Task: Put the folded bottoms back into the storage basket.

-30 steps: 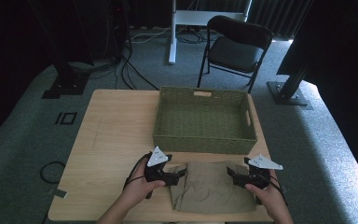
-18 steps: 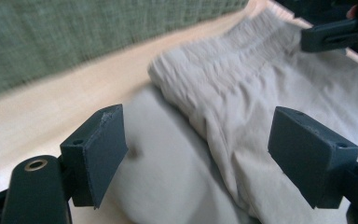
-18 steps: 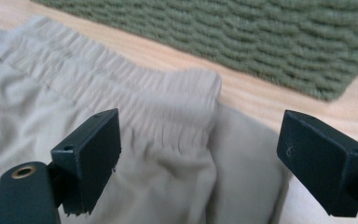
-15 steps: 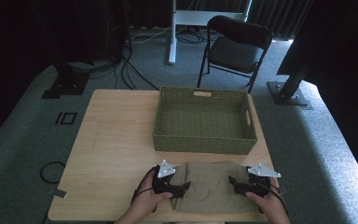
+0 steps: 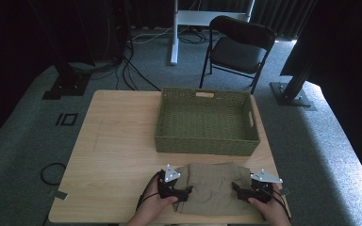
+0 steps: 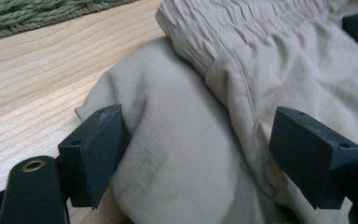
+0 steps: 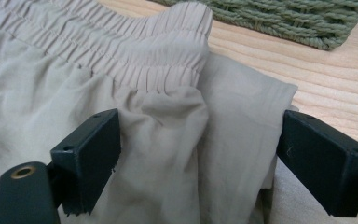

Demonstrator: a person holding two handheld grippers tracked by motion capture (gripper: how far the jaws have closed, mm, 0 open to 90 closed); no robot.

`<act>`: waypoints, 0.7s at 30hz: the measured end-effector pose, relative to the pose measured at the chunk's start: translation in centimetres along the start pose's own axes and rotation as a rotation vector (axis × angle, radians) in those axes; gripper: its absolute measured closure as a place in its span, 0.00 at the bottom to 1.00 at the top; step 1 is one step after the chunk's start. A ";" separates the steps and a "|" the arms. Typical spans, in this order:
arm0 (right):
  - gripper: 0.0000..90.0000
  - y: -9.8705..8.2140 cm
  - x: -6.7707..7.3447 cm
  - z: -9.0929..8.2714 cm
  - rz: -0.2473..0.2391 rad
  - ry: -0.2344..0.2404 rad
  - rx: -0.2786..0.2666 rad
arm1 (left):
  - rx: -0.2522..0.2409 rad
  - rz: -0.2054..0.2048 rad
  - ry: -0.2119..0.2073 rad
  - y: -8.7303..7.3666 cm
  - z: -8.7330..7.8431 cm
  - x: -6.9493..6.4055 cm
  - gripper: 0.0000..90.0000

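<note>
left tongs [image 5: 185, 192]: at the near left edge of the folded beige shorts [image 5: 213, 187], jaws spread wide. In the left gripper view the left side fold of the shorts [image 6: 186, 154] bulges between the two pads with a gap at the right pad; not clamped yet.
right tongs [image 5: 238, 189]: at the near right edge, mirrored. Jaws released; the right gripper view has the right side fold [image 7: 191, 154] between the pads, unpinched.
why so placed: one tool per side, probably to lift the folded shorts level so the fold holds.
shorts, place: flat on the tabletop [image 5: 118, 141] near the front edge, just in front of the basket, apart from it.
shorts, look: beige thin woven cloth, gathered elastic waistband [image 7: 135, 51] toward the basket, soft creases, folded into a rough rectangle, layers stacked at both sides.
basket [image 5: 206, 147]: green woven, rectangular, handle slots, nothing inside; likely the drop spot.
beyond: black folding chair [image 5: 238, 47] on grey carpet, cables.
</note>
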State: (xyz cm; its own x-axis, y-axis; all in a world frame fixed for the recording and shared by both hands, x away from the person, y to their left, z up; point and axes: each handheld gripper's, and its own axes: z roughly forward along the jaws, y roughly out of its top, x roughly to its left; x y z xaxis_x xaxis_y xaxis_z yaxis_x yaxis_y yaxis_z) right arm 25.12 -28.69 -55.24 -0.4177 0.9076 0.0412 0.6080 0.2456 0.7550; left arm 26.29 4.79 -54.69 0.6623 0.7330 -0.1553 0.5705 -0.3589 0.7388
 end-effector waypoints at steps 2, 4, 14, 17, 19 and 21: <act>0.14 -0.3 0.0 0.1 0.003 -0.001 0.009 | -0.001 -0.016 0.003 0.0 -0.1 0.1 0.22; 0.14 -0.6 0.0 0.2 0.017 -0.001 0.018 | 0.006 -0.004 0.016 -0.2 -0.1 0.2 0.22; 0.13 -0.7 0.0 0.2 0.025 -0.007 0.022 | -0.011 -0.007 0.028 -0.9 -1.8 -0.1 0.21; 0.13 -0.8 -0.1 0.1 0.033 0.000 0.017 | 0.010 -0.034 0.024 -1.6 -2.0 0.2 0.21; 0.13 -0.8 -0.1 0.0 0.030 0.001 0.018 | 0.025 -0.030 0.030 -1.9 -1.9 0.3 0.21; 0.13 -0.8 -0.1 0.1 0.028 -0.003 0.021 | 0.028 -0.034 0.026 -1.9 -1.7 0.3 0.21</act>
State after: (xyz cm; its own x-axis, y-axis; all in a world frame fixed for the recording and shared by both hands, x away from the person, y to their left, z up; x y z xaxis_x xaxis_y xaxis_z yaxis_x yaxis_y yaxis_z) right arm 24.72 -28.95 -55.88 -0.3982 0.9153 0.0597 0.6332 0.2272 0.7398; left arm 24.55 6.71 -55.05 0.6301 0.7593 -0.1626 0.6058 -0.3497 0.7147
